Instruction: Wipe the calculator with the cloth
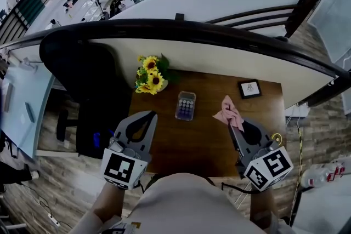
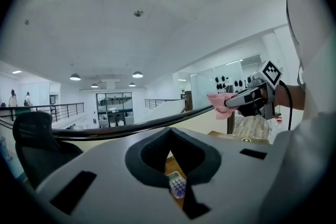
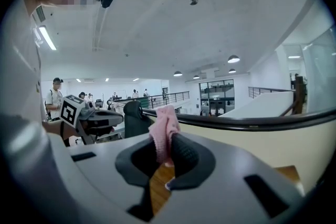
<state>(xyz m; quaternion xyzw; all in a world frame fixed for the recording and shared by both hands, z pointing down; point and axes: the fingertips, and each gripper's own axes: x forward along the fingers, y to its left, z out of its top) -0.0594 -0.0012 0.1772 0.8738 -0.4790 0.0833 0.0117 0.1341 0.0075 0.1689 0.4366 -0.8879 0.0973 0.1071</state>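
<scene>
Flat near the middle of the brown wooden tabletop: a small grey rectangular calculator with pale purple keys, nothing touching it. Just behind it to the left, a bunch of yellow sunflowers; toward the far right corner, a small black-framed picture. Right gripper clamped on a crumpled pink cloth, held in the air right of the calculator and apart from it. Left gripper closed tip to tip on nothing, lifted left of the calculator. Pale sliver under the right jaws possibly the calculator's edge.
</scene>
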